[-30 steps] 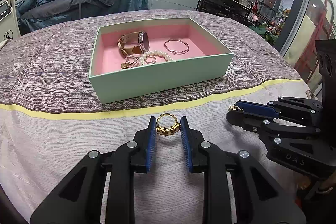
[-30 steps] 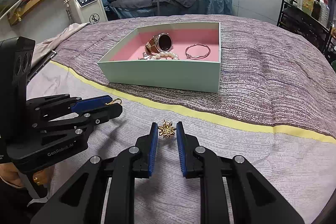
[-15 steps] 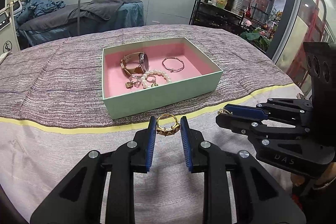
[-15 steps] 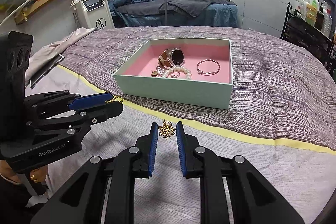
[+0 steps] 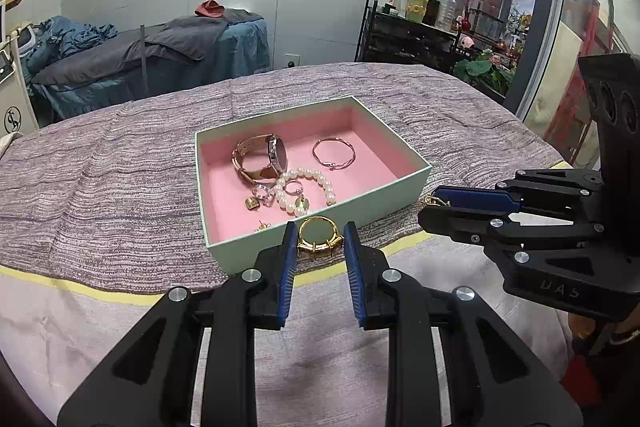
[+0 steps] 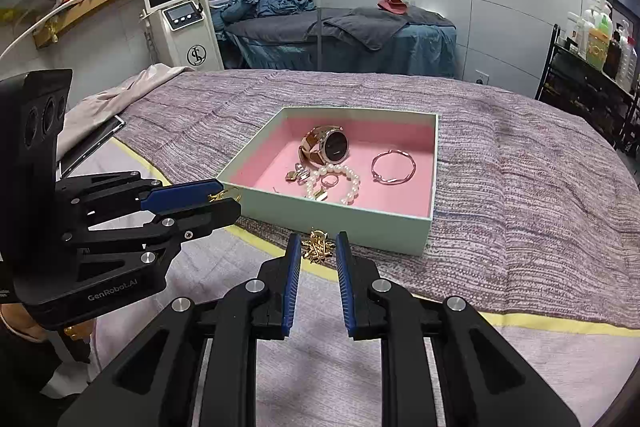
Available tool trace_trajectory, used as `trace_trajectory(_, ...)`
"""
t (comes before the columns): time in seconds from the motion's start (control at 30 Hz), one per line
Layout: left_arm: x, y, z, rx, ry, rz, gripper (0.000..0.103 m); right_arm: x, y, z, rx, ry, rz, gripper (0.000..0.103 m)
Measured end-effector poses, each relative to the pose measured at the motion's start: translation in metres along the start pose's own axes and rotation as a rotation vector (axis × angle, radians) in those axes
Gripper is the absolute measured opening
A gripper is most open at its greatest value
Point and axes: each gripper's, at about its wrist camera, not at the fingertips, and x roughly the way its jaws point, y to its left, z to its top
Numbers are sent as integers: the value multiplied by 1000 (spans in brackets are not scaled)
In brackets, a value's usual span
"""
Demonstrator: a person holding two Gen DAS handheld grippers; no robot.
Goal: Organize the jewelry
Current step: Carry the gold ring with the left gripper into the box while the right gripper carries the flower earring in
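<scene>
A mint box (image 5: 412, 183) with a pink lining lies on the bed; it also shows in the right wrist view (image 6: 344, 217). In it lie a watch (image 5: 266, 157), a thin bangle (image 5: 334, 153), a pearl bracelet (image 5: 308, 189) and small rings. My left gripper (image 5: 320, 241) is shut on a gold ring (image 5: 319, 239), held in the air before the box's near wall. My right gripper (image 6: 317, 247) is shut on a gold flower brooch (image 6: 317, 246), also raised before the box. Each gripper shows in the other's view: the right (image 5: 434, 205), the left (image 6: 224, 197).
A striped purple blanket (image 5: 100, 187) with a yellow band (image 5: 60, 285) covers the bed. A massage bed with dark covers (image 6: 340, 35) stands behind. A white machine (image 6: 180, 23) is at the back left, a bottle shelf (image 5: 416, 27) at the back right.
Both grippers have risen with their pieces and tilted, so the box is seen from higher up and farther off. Both stay shut.
</scene>
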Motion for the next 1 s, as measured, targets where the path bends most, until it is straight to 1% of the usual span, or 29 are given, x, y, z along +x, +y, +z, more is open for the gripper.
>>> trace_trajectory(0.13,7,7,11,10,2,12,24,6,-5,9,-15,-5,-4,18)
trace_trajectory(0.27,17,18,22,0,15,11,24,16,-14,20,-15,2,-12,18)
trace_trajectory(0.33,23,23,28,2,22,28,24,22,-21,27,-9,7,-18,18)
trace_trajectory(0.47,40,32,37,4,53,31,24,36,-29,37,-4,23,-22,18)
trace_trajectory(0.67,72,39,48,-11,112,10,24,62,-35,52,12,64,-8,18)
trace_trajectory(0.83,93,39,52,-13,152,-4,24,82,-37,57,8,105,-9,18)
trace_trajectory(1.0,106,38,53,-1,177,0,24,94,-37,59,12,129,-6,18)
